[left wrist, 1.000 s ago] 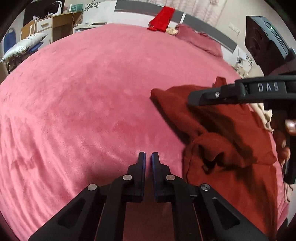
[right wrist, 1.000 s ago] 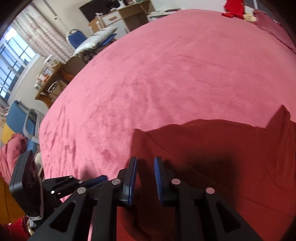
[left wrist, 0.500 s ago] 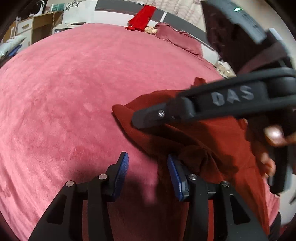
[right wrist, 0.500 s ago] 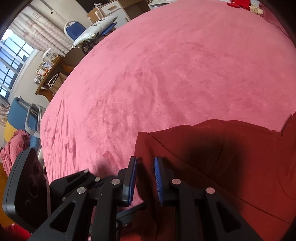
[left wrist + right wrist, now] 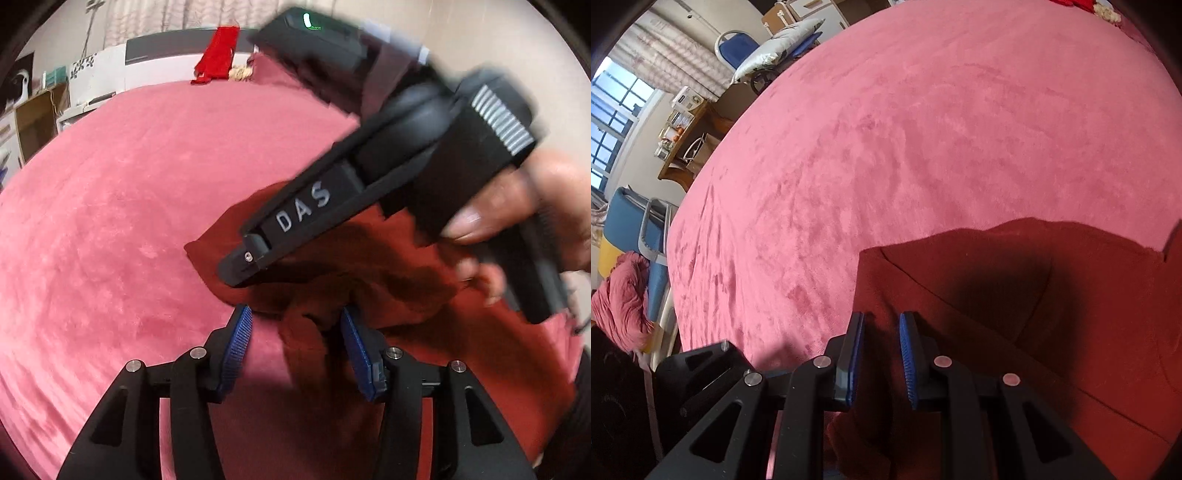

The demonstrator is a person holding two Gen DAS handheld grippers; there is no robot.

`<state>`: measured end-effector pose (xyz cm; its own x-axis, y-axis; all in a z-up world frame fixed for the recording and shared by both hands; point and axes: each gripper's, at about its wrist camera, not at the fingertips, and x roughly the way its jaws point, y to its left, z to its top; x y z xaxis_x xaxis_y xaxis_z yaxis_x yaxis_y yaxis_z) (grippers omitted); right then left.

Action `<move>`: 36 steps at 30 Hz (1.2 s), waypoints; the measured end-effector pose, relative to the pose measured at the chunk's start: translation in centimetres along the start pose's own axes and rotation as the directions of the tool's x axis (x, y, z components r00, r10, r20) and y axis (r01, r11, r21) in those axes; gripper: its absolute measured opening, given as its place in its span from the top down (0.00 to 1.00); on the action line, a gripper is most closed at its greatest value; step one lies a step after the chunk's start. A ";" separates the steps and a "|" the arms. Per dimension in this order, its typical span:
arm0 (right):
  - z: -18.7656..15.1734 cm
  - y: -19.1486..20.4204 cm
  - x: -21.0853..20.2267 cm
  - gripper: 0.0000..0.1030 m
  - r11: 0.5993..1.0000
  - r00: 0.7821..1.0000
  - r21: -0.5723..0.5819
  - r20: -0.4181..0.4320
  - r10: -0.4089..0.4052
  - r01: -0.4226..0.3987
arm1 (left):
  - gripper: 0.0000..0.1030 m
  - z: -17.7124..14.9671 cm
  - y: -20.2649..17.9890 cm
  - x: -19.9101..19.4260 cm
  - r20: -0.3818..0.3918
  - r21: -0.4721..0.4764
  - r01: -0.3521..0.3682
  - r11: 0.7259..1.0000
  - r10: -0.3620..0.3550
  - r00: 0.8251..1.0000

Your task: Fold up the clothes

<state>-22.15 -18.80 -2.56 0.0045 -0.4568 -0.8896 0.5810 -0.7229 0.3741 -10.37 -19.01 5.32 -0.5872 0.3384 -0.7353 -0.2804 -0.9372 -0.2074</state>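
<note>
Spreading wide across both views is the bed (image 5: 923, 129), covered in a plush pink blanket that shows brush marks in its pile. Beyond its far edge in the left wrist view stands a white headboard (image 5: 155, 62) with a bright red cloth (image 5: 218, 51) draped over it. In the right wrist view a window (image 5: 613, 122) lets in daylight, a wooden desk (image 5: 690, 147) carries small clutter, a pillow (image 5: 775, 48) lies on a blue chair (image 5: 738, 46), and a pink bundle of fabric (image 5: 624, 295) sits off the bed's side.

On the near part of the bed lies the dark red garment (image 5: 369, 266) — rumpled, with creases and one raised fold near its edge, its corner pointing out onto the pink blanket. The left hand-held gripper (image 5: 295, 347) is spread wide, blue ribbed pads either side of that raised fold, not pinching it. The right hand-held gripper (image 5: 881, 354) sits over the garment's edge with its blue pads drawn close together — a narrow gap remains, and I cannot tell whether cloth is caught in it. In the left wrist view it looms, blurred, above the garment, the person's right hand (image 5: 535, 221) wrapped around its handle.
</note>
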 end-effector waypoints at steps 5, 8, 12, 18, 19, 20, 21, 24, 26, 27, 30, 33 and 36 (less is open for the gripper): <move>0.0 0.1 0.3 0.82 1.000 1.000 0.000 -0.006 -0.012 0.012 | 0.91 -0.5 0.8 1.2 -0.035 -0.112 0.062 0.992 -0.066 0.997; 0.1 0.6 0.4 0.82 0.997 0.998 -0.039 -0.002 -0.059 0.059 | 0.92 -1.5 0.3 -0.2 -0.023 -0.112 0.041 0.993 -0.044 0.999; 0.2 1.1 0.7 0.82 0.989 0.990 -0.059 0.043 -0.135 0.138 | 0.93 -3.7 1.1 -2.8 -0.004 -0.264 0.020 0.964 -0.022 1.000; -0.1 0.9 1.1 0.82 0.986 0.984 -0.037 0.080 -0.158 0.161 | 0.95 -7.9 1.4 -4.7 -0.046 -0.439 -0.066 0.896 0.051 0.998; -0.2 0.9 0.8 0.82 0.988 0.985 -0.028 0.087 -0.152 0.155 | 0.95 -8.4 1.1 -5.1 -0.040 -0.451 -0.067 0.890 0.055 0.998; -0.2 0.8 0.2 0.82 0.990 0.984 -0.011 0.105 -0.141 0.143 | 0.95 -8.5 0.8 -5.6 -0.028 -0.456 -0.074 0.887 0.068 0.997; -0.4 0.8 -0.5 0.82 0.992 0.983 0.003 0.132 -0.124 0.124 | 0.95 -8.4 0.6 -5.9 -0.010 -0.453 -0.081 0.888 0.085 0.996; -1.3 1.2 -3.0 0.81 0.999 0.976 0.015 0.210 -0.051 0.049 | 0.82 -7.4 3.8 -4.6 0.005 -0.431 -0.075 0.899 0.085 0.996; -1.8 1.8 -3.3 0.81 0.999 0.981 -0.005 0.190 -0.033 0.035 | 0.64 -6.3 3.5 -2.9 -0.029 -0.381 -0.090 0.920 0.085 0.996; -2.1 2.0 -3.1 0.81 0.999 0.986 -0.023 0.166 -0.033 0.037 | 0.57 -5.9 3.5 -2.0 -0.048 -0.349 -0.100 0.932 0.088 0.995; -2.8 1.9 -1.9 0.80 0.997 0.995 -0.064 0.092 -0.034 0.040 | 0.46 -4.6 2.7 -0.7 -0.047 -0.321 -0.116 0.940 0.106 0.993; -1.5 1.3 0.7 0.81 0.996 0.998 -0.064 0.020 -0.054 0.055 | 0.49 -5.1 2.3 -0.1 -0.060 -0.355 -0.142 0.924 0.129 0.990; -0.3 0.7 1.8 0.84 0.996 0.994 -0.045 0.084 -0.067 0.071 | 0.57 -5.9 0.6 -0.4 -0.107 -0.322 -0.192 0.927 0.166 0.980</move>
<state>-21.46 -19.94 -3.97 -0.1028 -0.4495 -0.8873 0.6160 -0.7292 0.2980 -5.85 -20.18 1.72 -0.5413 0.1667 -0.8241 0.0977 -0.9610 -0.2586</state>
